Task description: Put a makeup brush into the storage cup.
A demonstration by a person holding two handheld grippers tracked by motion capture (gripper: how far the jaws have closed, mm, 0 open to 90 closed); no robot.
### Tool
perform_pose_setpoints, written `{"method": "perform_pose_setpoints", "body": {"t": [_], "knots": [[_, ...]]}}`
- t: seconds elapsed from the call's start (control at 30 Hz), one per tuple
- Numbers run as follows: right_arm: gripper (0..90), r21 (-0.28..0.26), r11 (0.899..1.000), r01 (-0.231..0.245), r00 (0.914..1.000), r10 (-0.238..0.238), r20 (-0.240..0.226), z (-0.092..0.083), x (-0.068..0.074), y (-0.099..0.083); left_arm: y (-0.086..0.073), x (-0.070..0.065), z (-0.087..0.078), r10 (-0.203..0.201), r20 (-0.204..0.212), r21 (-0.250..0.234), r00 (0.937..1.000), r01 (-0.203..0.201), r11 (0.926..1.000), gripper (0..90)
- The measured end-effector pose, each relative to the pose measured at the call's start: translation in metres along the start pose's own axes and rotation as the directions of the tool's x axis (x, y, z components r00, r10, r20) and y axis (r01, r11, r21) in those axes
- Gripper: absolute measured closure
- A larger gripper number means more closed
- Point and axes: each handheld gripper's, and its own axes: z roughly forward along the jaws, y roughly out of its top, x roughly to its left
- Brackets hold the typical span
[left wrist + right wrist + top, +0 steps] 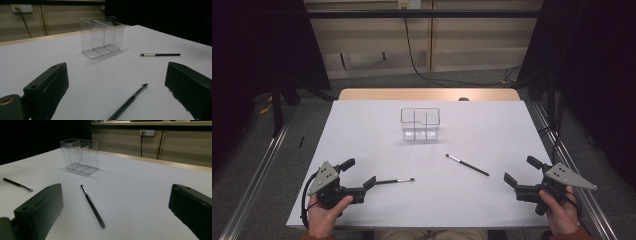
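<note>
On the white table (492,125), two slim brushes were laid flat in front of a clear divided holder (420,124), the left brush (394,181) just ahead of the released left gripper (360,173), the right brush (467,165) near the released, empty right gripper (522,170).

high view overhead, facing forward; gripper views low, near table, sharing clear organizer (102,36)

Two slim black brushes (395,181) (467,165) flat on white table (492,125)
</note>
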Motion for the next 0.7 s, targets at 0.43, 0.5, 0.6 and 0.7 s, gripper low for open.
{"method": "perform_pose_setpoints", "body": {"t": [0.43,0.5,0.6,0.7], "knots": [[0.0,-0.003,1.0,0.001,0.9999,-0.001,-0.012,-0.0013,0.0007,0.0,0.0022,0.0021,-0.0054,0.004,-0.002,0.005,1.0,-0.004,1.0,5.2],[0.0,-0.002,1.0,0.001,0.9999,-0.001,-0.013,-0.0015,0.0006,0.0,0.0024,0.0012,-0.0053,0.008,0.002,0.005,1.0,-0.008,1.0,5.2],[0.0,-0.003,1.0,0.004,0.9998,-0.004,-0.021,-0.0012,0.0025,0.0005,0.0035,-0.0017,-0.0059,0.012,0.022,0.028,0.9997,-0.013,0.9995,5.2],[0.0,0.003,1.0,0.011,0.9993,-0.01,-0.036,0.0001,0.0057,0.0009,0.0054,-0.0033,-0.0068,0.025,0.022,0.047,0.9994,-0.026,0.9985,6.6]]}}
